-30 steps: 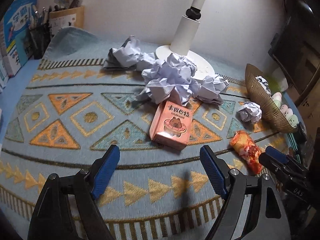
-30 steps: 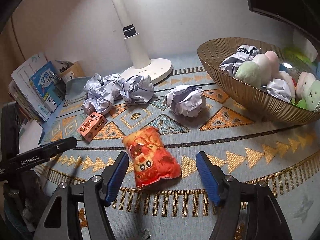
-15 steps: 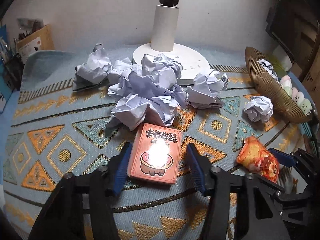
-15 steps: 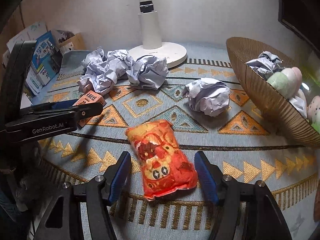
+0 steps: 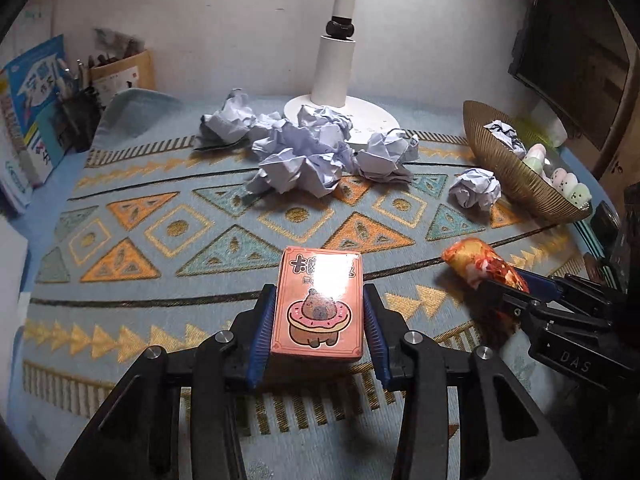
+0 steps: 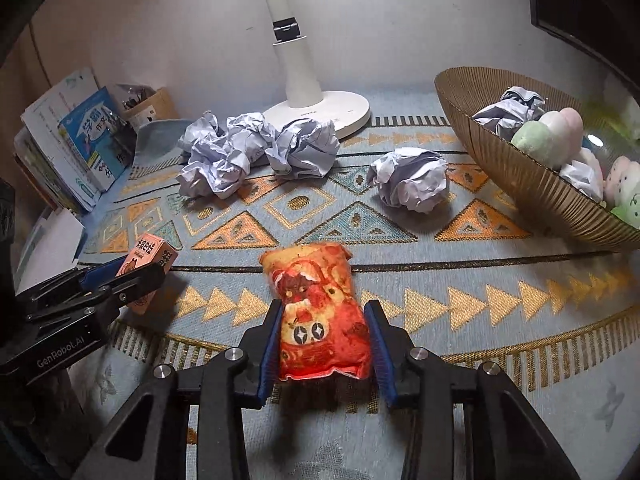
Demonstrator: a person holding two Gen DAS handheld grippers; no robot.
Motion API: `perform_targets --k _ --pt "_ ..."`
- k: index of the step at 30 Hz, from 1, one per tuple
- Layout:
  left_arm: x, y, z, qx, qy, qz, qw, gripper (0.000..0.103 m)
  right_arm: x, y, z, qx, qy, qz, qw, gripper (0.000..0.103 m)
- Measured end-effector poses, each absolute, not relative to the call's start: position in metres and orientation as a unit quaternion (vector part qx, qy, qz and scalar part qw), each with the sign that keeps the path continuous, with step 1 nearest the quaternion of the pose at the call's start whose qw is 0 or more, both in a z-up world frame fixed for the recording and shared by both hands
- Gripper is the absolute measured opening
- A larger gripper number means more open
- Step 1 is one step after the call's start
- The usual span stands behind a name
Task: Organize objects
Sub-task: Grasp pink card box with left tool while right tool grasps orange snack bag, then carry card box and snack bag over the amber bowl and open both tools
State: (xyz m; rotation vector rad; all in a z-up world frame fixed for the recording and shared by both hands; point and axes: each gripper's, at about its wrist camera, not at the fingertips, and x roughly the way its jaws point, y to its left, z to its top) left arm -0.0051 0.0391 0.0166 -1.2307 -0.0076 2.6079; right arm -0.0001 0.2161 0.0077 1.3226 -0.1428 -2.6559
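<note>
Both grippers advanced, their jaws closing on the pink box (image 5: 318,304) and the snack bag (image 6: 320,316).

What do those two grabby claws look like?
Both are black plastic frames with triangle cut-outs and round silver bolts. Each claw has two fingers lined with ribbed blue pads. The left claw has white "GenRobot.AI" lettering on its side; the right claw shows "DAS".

Two black claws with blue pads point steeply downward, side by side. The left claw (image 5: 319,320) is closing, a thing between its jaws. The right claw (image 6: 323,338) is closing likewise.
</note>
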Motion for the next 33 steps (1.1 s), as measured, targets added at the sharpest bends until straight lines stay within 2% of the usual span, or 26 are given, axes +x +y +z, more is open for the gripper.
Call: perform_targets --k 4,8,14,16,19,21,26,33 --pt "-0.006 0.032 0.007 -0.428 -0.019 0.896 0.12 0.039 0.003 0.209 -0.001 0.461 -0.045 -0.881 0.1 0.044" --pt "-0.006 0.032 0.005 -0.415 -0.018 0.903 0.109 0.039 0.009 0.216 0.002 0.453 -0.055 -0.883 0.108 0.067" --pt "-0.006 0.042 0.002 -0.419 0.004 0.901 0.109 0.039 0.0 0.205 -0.003 0.46 -0.024 -0.881 0.111 0.067" --pt "-0.005 0.041 0.002 -0.419 0.004 0.902 0.107 0.039 -0.001 0.193 -0.005 0.456 0.015 -0.885 0.091 0.061" --pt "-0.006 0.041 0.002 -0.42 0.003 0.902 0.104 0.039 0.001 0.179 -0.006 0.45 0.058 -0.888 0.074 0.039" --pt "-0.004 0.043 0.003 -0.417 0.007 0.903 0.103 0.039 0.002 0.178 -0.004 0.448 0.057 -0.889 0.077 0.037" --pt "0.0 0.052 0.023 -0.402 -0.016 0.905 0.138 0.039 0.012 0.21 0.022 0.435 -0.025 -0.894 0.1 0.035" --pt "-0.016 0.112 0.096 -0.343 -0.002 0.913 0.222 0.039 0.033 0.296 0.115 0.32 -0.063 -0.945 0.0 0.036"
